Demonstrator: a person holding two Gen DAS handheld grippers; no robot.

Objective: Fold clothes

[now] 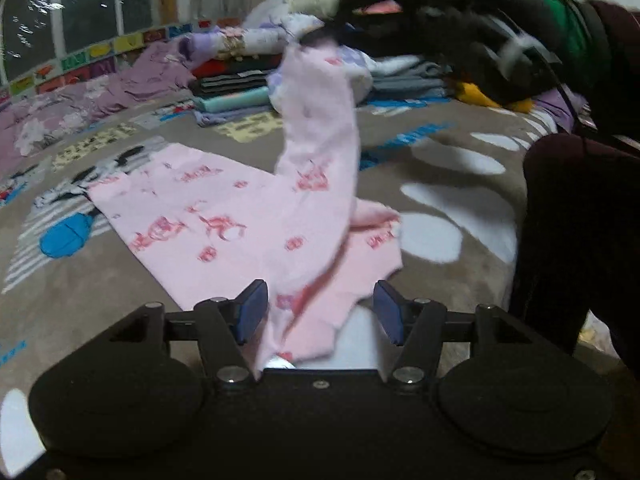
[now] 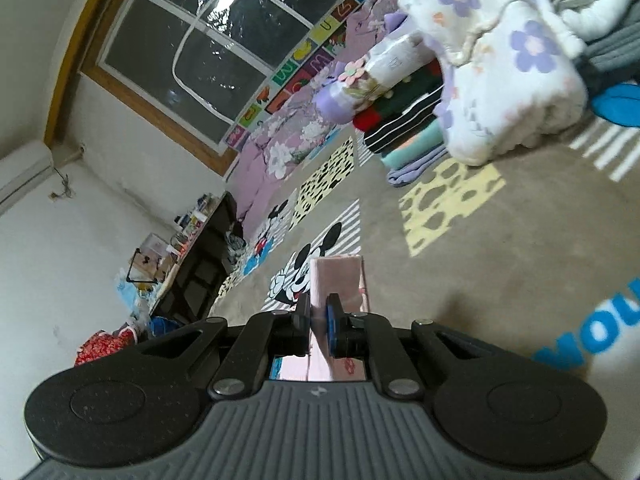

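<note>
A grey-brown plush blanket with cartoon mice and white paw prints (image 1: 460, 148) covers the whole surface, and a heap of folded and unfolded clothes (image 1: 240, 80) sits at its far side. Spread on the blanket lies the pale pink garment with red prints (image 1: 192, 216), most of it flat. One long strip of it rises toward the right gripper (image 2: 319, 320), whose jaws are pinched narrow on the pink edge. The left gripper (image 1: 316, 312) hovers low over the near hem, jaws spread wide, cloth lying between them but ungripped. This looks like the first fold being drawn over. Next, I'd judge, the lifted strip must be carried across and laid flat, perhaps with the left gripper pinning the hem.
</note>
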